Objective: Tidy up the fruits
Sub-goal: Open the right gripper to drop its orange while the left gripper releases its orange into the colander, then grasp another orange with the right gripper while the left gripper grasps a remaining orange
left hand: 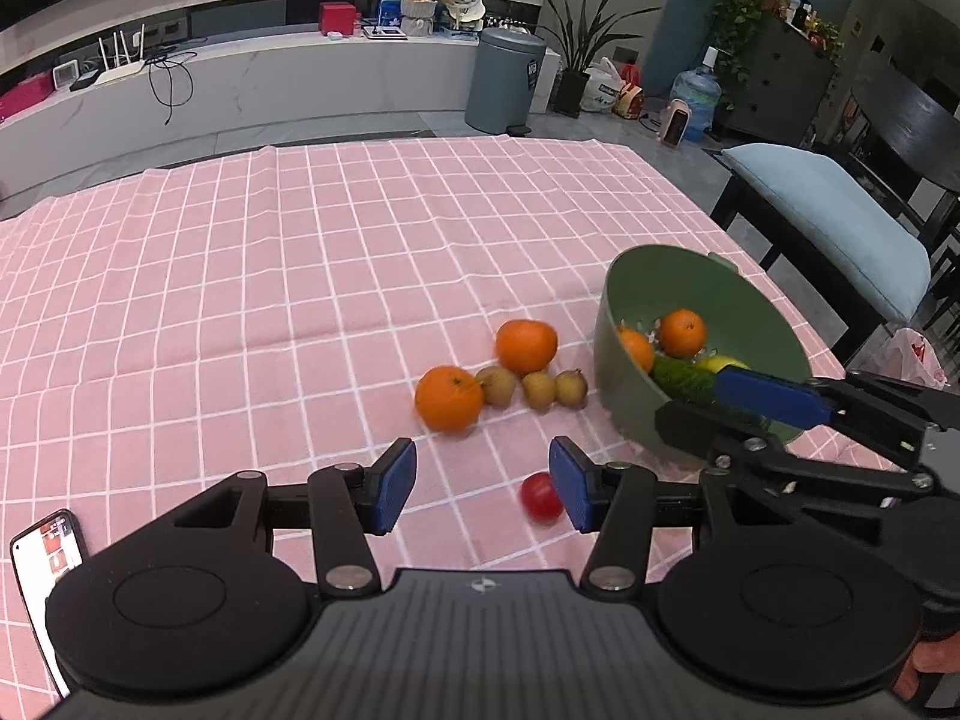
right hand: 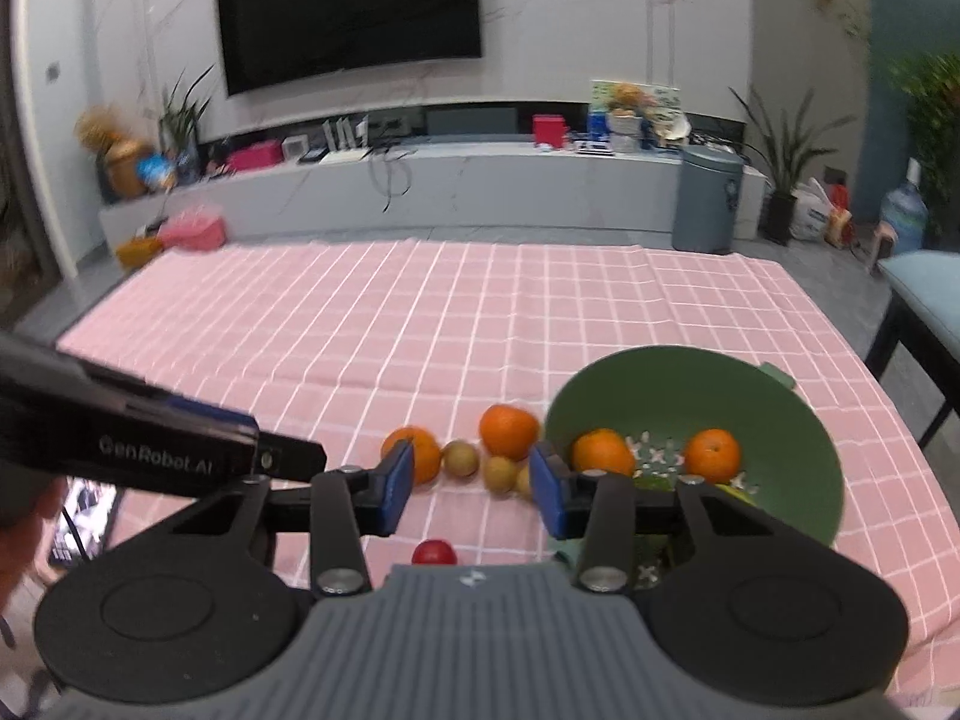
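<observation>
Fruits: two oranges [left hand: 681, 333] already sit in the green bowl [left hand: 636, 276] with a cucumber [left hand: 684, 378] and something yellow; the rest lie loose on the bench [left hand: 240, 276].

Your left hand-held gripper [left hand: 483, 483] is part open with nothing between the pads, and the cherry tomato [left hand: 540, 497] lies just beside its right pad. Your right hand-held gripper [right hand: 471, 489] shows a narrower gap, also empty, hovering at the bowl's near rim.

Beyond that: two oranges [left hand: 449, 398] and three small brown fruits [left hand: 538, 389], clustered and touching, just left of the bowl.

Step looks like mid-collection, between picks. Next: shift left slightly to centre the tomato, drop, close gently since it'll roll. The phone [left hand: 45, 546] sits at the near left edge, so steer clear.
</observation>
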`<state>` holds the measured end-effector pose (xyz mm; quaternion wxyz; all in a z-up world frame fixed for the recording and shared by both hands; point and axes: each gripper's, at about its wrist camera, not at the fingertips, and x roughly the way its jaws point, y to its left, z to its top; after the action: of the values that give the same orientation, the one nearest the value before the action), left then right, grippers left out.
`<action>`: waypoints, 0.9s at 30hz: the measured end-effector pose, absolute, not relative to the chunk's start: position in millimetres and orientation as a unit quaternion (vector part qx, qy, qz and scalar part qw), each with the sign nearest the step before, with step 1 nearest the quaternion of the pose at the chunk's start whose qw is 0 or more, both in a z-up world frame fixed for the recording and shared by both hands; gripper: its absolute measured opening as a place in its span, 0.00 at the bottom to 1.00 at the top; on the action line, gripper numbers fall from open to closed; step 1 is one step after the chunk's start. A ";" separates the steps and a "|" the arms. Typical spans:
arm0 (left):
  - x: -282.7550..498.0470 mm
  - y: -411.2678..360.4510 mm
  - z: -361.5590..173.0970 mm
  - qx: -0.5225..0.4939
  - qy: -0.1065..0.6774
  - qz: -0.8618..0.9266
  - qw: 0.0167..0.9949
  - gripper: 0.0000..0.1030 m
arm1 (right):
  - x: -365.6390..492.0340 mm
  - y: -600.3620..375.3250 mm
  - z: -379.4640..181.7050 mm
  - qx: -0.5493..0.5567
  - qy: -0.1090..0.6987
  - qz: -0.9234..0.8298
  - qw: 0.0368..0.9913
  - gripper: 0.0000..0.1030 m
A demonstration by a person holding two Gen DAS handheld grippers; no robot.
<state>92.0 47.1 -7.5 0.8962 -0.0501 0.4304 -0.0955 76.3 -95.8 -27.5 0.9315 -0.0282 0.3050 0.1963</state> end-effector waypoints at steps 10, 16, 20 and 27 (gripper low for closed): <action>111.3 57.6 -27.1 -0.031 0.426 -0.126 0.895 0.59 | 112.4 -76.4 -40.5 -0.127 0.329 0.253 0.901 0.36; 135.6 48.4 -43.0 -0.002 0.430 -0.133 0.893 0.59 | 156.0 -74.9 -46.2 -0.177 0.357 0.289 0.870 0.35; 152.8 41.7 -54.7 0.011 0.444 -0.143 0.885 0.59 | 180.4 -73.0 -53.1 -0.216 0.367 0.306 0.851 0.32; 170.3 38.9 -78.0 0.019 0.467 -0.140 0.873 0.59 | 209.9 -59.7 -56.5 -0.264 0.372 0.342 0.821 0.29</action>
<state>170.3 38.9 -78.0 0.8728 0.0188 0.4670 -0.1403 209.9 -59.7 -56.5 0.8215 -0.2645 0.3722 0.3416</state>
